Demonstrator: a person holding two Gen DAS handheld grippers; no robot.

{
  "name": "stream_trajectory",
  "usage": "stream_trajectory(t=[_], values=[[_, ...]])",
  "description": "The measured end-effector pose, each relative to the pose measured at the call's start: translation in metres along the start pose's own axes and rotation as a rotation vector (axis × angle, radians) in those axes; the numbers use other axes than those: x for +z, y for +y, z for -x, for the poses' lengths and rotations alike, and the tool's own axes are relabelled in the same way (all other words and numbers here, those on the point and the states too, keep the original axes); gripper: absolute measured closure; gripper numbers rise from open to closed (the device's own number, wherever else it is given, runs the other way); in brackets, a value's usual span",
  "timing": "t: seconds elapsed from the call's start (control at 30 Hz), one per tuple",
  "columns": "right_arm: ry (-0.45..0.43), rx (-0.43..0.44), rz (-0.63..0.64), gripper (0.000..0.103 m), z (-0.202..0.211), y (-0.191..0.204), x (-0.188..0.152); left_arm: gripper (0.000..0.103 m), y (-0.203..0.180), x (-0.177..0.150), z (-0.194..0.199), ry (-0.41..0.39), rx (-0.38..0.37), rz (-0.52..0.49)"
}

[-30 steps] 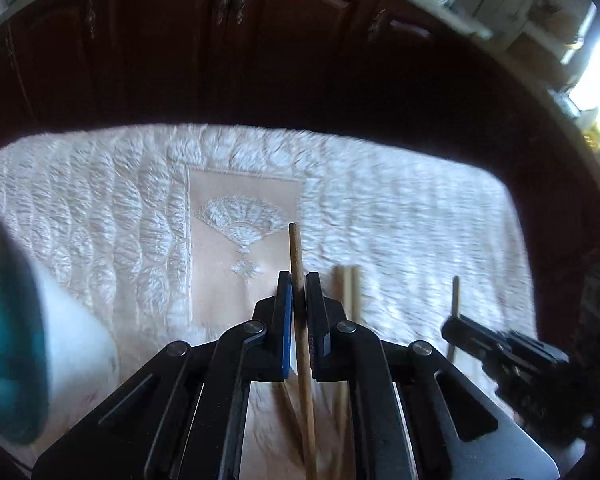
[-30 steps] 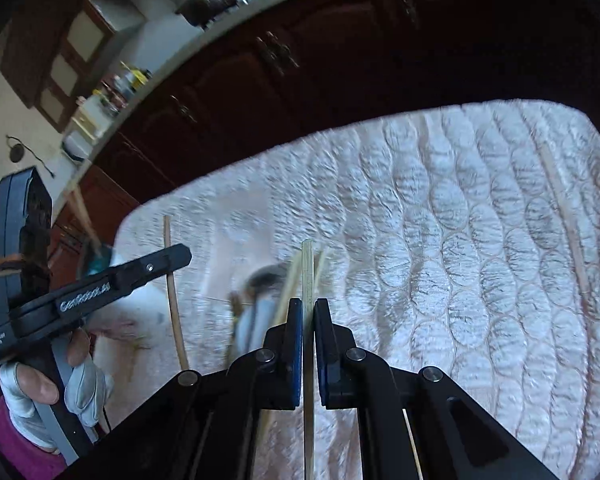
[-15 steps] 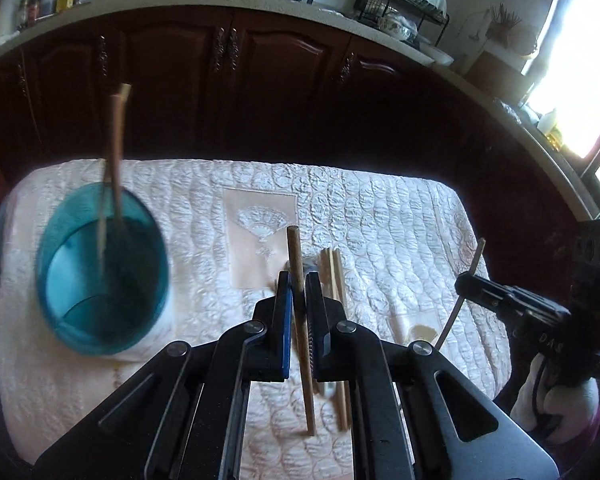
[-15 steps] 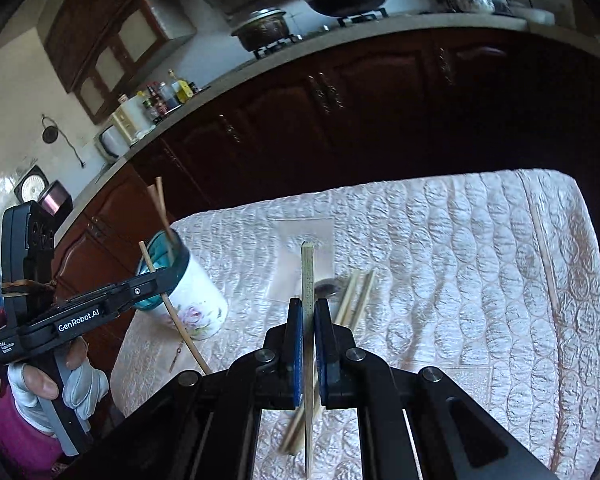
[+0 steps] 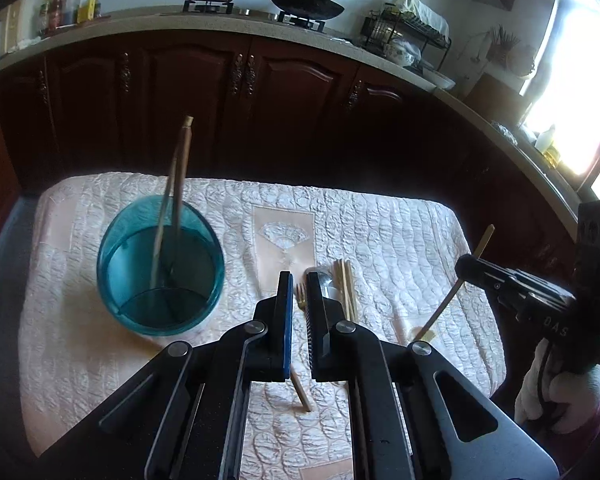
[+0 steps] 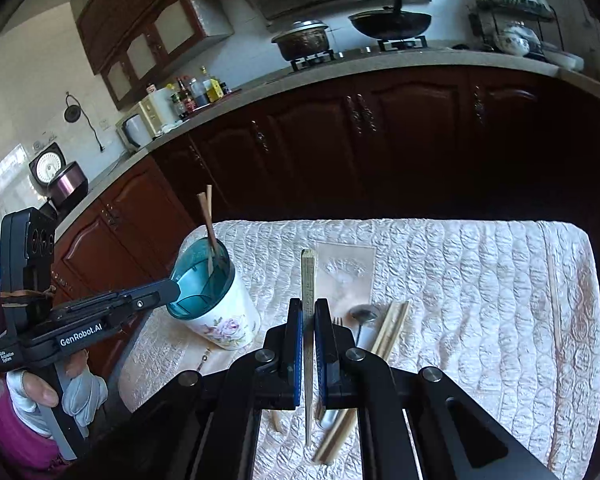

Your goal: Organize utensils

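Black jaws of the right gripper (image 6: pixel 308 344) clamp a pale chopstick (image 6: pixel 308 280), which runs up between the blue pads and juts past the tips. Beside it, the left gripper (image 5: pixel 298 320) stands nearly closed, pinching a second chopstick (image 5: pixel 302 396) whose lower end shows beneath the jaws, above the quilted cloth (image 5: pixel 400 232). From the right wrist, the left gripper's nose reaches the rim of a teal-lined cup (image 6: pixel 216 304) with a floral side, standing toward the table's left and already holding two sticks (image 6: pixel 209 224) that lean against its rim. On the cloth just beyond both grippers lie a fork (image 5: pixel 301 294), a spoon (image 6: pixel 362 316) and a bundle of chopsticks (image 6: pixel 390 326), side by side. Gloved hands (image 6: pixel 40 400) grip the tool handles. Dark wood cabinets (image 6: pixel 360 128) and a stove with pots (image 6: pixel 304 42) fill the background.
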State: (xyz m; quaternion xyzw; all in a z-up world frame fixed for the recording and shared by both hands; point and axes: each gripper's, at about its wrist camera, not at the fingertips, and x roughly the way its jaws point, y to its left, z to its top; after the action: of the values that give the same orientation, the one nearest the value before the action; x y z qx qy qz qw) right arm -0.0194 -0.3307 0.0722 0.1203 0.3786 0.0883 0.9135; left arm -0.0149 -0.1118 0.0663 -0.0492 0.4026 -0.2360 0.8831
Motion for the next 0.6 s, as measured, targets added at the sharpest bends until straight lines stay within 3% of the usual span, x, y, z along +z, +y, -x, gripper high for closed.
stream_trajectory(t=[0.4, 0.6], values=[[0.012, 0.004, 0.007, 0.098, -0.002, 0.010, -0.004, 0.099, 0.023, -0.014, -0.007, 0.035, 0.029, 0.062], [0.007, 0.010, -0.022, 0.098, -0.003, 0.002, -0.005, 0.092, 0.024, -0.043, -0.036, 0.116, 0.067, 0.056]])
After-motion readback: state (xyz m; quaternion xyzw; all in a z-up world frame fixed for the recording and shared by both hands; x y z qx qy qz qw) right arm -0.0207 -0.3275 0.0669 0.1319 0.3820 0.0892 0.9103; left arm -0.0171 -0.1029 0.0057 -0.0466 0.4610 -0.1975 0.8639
